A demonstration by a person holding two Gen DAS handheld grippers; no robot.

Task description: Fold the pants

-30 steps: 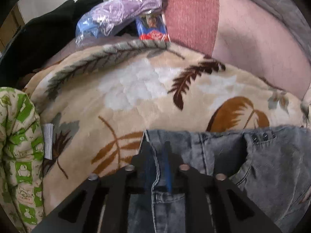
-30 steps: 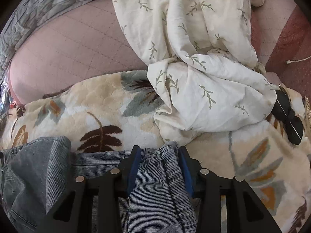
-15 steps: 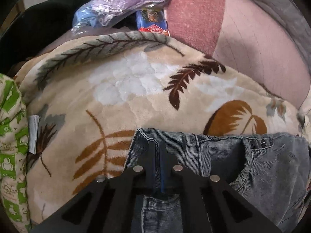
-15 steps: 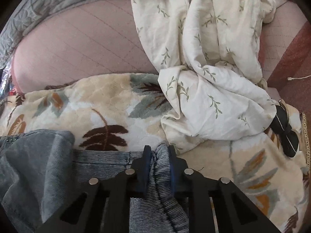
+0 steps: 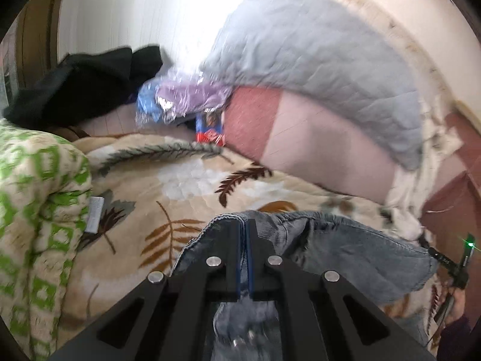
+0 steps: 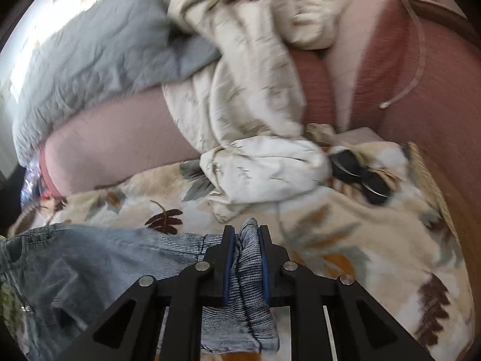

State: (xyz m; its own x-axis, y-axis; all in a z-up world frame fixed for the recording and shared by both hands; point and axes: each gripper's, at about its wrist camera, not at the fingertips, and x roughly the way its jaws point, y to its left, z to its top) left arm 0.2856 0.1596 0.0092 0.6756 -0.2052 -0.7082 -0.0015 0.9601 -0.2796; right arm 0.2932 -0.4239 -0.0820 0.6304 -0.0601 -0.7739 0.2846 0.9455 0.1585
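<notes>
The grey-blue denim pants (image 5: 360, 249) hang between my two grippers, lifted above a beige leaf-print blanket (image 5: 186, 186). My left gripper (image 5: 244, 225) is shut on the pants' waistband edge. My right gripper (image 6: 246, 231) is shut on a bunched fold of the pants (image 6: 90, 258), with cloth hanging below the jaws. The denim stretches away to the left in the right wrist view. The right gripper shows at the far right edge of the left wrist view (image 5: 460, 267), its fingers hidden.
A green-and-white patterned quilt (image 5: 36, 210) lies at the left. A grey quilted cover (image 5: 315, 60), pink mattress (image 5: 330, 156), plastic-wrapped items (image 5: 180, 102) and black clothes (image 5: 84, 81) lie behind. A cream leaf-print sheet (image 6: 249, 120) and black discs (image 6: 360, 177) lie ahead of the right gripper.
Both grippers closed on the pants and then rose, lifting the denim off the blanket; both views now tilt up and show more of the wall and bedding behind.
</notes>
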